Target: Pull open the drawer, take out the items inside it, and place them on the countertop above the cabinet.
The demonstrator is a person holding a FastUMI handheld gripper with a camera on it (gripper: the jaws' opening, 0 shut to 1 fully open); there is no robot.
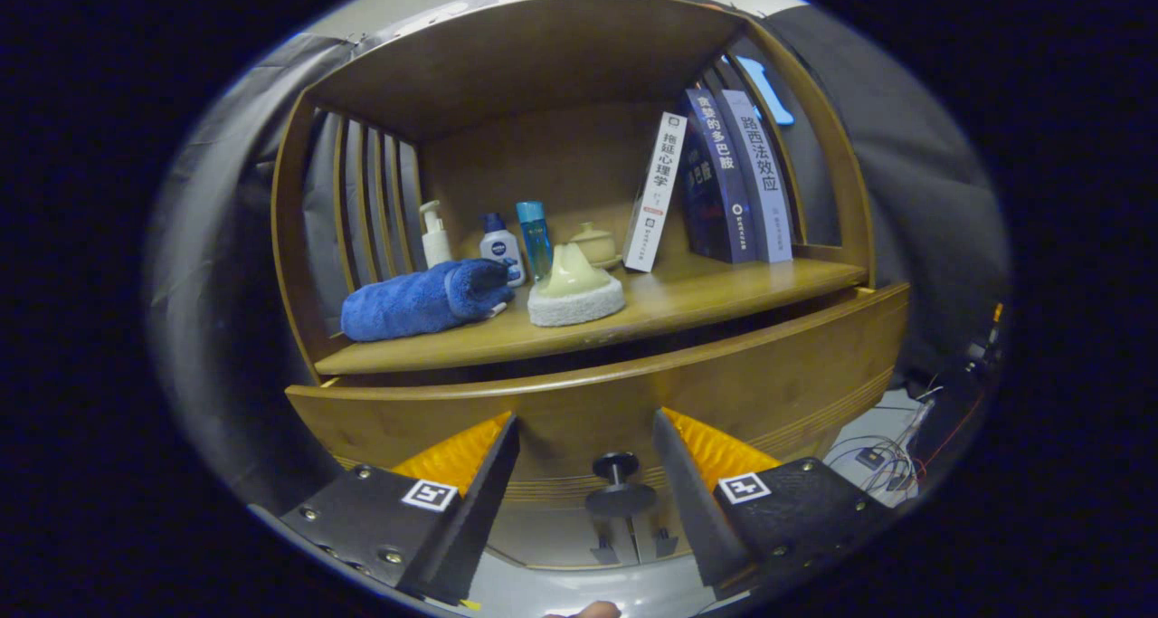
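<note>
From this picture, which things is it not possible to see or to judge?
- Drawer contents: gripper view, hidden behind the drawer front, which stands slightly out.
- Gripper: fingers apart either side of the knob, not pressing it.
- Small bottles: partly hidden behind the rolled blue towel.
- Cables beside the cabinet: too small to follow.

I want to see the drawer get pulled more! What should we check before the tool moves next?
1. Tool open, fingers apart: ok.
2. Drawer knob sits between the fingers: ok.
3. Fingers pressing on the knob: not ok, both stand apart from it.
4. Drawer looks pulled out a little, a dark gap under the countertop: ok.
5. What lies inside the drawer: cannot tell.
6. Free spot on the countertop beside the blue towel and books: ok.
</note>
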